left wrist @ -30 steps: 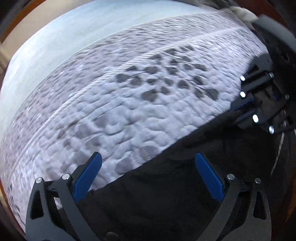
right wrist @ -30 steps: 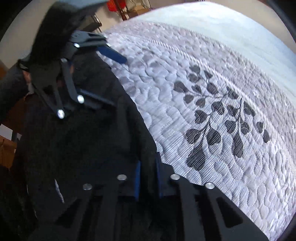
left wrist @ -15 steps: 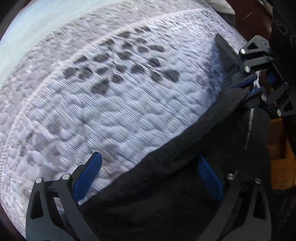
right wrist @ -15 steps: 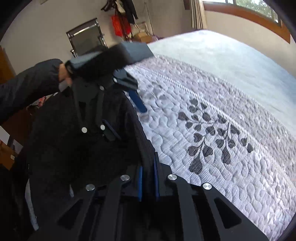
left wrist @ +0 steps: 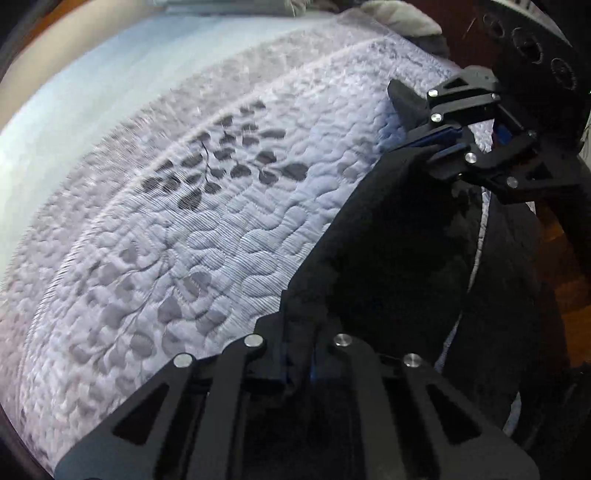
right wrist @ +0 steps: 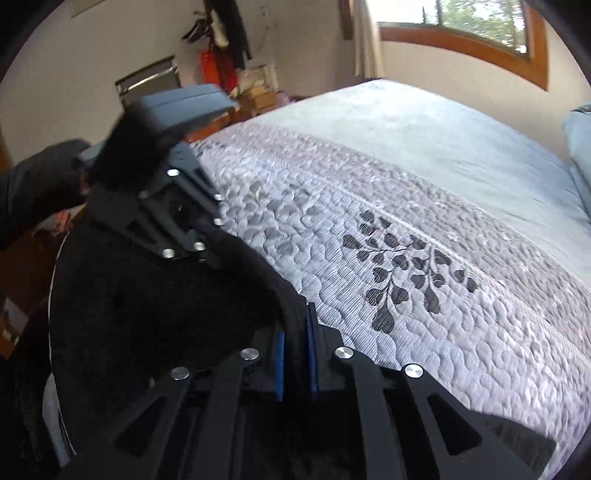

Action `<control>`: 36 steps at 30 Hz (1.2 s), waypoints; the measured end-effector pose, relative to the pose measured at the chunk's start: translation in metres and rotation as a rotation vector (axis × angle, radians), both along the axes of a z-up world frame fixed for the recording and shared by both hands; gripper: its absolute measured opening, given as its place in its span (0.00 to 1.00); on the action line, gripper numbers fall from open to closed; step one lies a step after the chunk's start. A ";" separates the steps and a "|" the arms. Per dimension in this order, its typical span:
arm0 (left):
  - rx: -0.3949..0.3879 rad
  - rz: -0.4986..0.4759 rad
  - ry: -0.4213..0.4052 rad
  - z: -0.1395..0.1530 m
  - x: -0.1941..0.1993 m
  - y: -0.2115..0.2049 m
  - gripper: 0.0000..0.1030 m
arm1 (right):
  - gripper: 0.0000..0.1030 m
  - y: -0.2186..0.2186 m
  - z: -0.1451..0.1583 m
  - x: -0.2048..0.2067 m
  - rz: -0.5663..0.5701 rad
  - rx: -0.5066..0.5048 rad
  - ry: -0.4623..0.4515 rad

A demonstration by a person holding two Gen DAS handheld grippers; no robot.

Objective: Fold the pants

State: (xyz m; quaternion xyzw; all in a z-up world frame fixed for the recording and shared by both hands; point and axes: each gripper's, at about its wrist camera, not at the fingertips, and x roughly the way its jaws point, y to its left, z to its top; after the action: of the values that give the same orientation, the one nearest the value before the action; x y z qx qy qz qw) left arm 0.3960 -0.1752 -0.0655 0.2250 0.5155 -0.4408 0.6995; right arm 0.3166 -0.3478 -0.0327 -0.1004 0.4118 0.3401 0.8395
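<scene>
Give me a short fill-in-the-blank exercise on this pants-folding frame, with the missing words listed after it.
1. Both grippers are clamped on the ____ pants.
2. The left gripper has its jaws ____ on the fabric.
3. The quilted bedspread carries a dark ____ pattern.
4. In the left wrist view, the right gripper grips the pants at the ____ right of the picture.

Missing words: black; shut; leaf; upper

Ahead of my tools lies a big bed with a bumpy white quilt [right wrist: 424,295]. Dark gray leaves [right wrist: 402,280] are sewn on it. Farther off, a smooth pale blue sheet [right wrist: 443,147] covers the bed. Up high to my right is a window [right wrist: 476,22] with a brown wood frame. Clothes [right wrist: 225,33] hang on the far wall.
</scene>
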 end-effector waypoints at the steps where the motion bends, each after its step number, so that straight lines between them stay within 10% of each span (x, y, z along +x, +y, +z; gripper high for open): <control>1: 0.002 0.019 -0.028 0.008 -0.010 0.002 0.05 | 0.10 0.001 0.005 -0.010 -0.010 0.005 -0.019; 17: 0.098 0.130 -0.320 0.062 -0.194 0.017 0.06 | 0.12 0.019 0.041 -0.183 -0.128 0.067 -0.136; 36: 0.120 0.310 -0.187 -0.014 -0.338 0.036 0.09 | 0.14 0.037 -0.024 -0.301 -0.162 0.020 0.085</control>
State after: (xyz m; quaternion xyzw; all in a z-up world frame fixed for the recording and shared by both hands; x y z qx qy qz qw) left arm 0.0584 -0.1388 -0.0793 0.2243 0.5020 -0.2733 0.7893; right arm 0.0160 -0.3104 -0.0568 -0.0439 0.4505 0.2790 0.8469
